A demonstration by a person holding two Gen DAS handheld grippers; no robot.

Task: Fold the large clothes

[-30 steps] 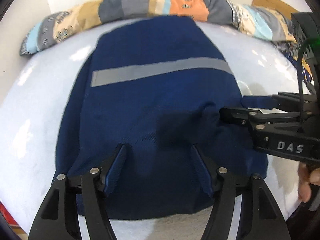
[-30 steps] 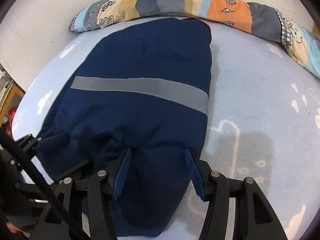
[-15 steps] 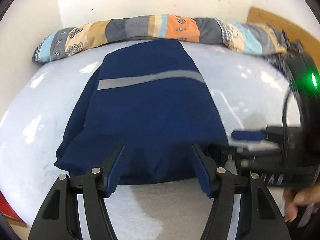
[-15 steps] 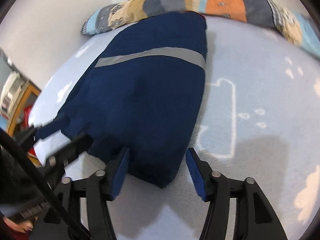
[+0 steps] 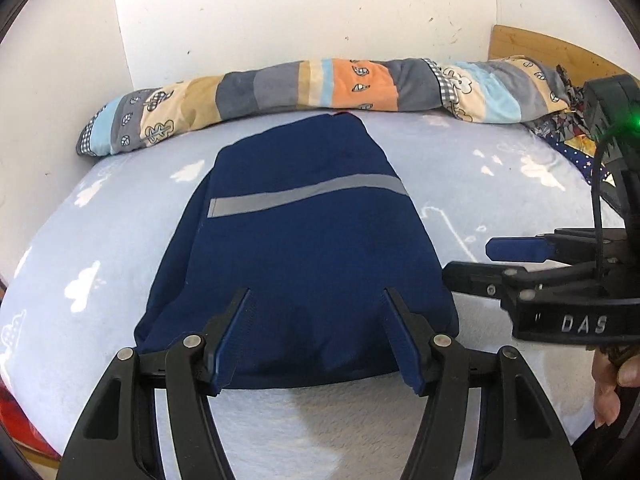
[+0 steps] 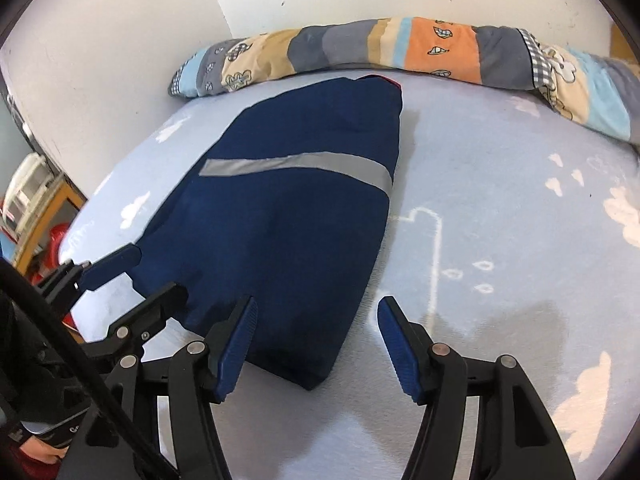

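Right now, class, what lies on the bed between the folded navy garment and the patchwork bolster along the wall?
Only a narrow strip of bare light-blue sheet separates the navy garment from the patchwork bolster; the left wrist view shows it.

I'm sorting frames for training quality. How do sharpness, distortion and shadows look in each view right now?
Left wrist view: sharp, strong fisheye bending the bed sheet, dark vignette corners; green LED glow at the right edge. Right wrist view: also sharp, the patchwork bolster curves with the lens; a soft grey shadow falls on the sheet right of the navy garment.
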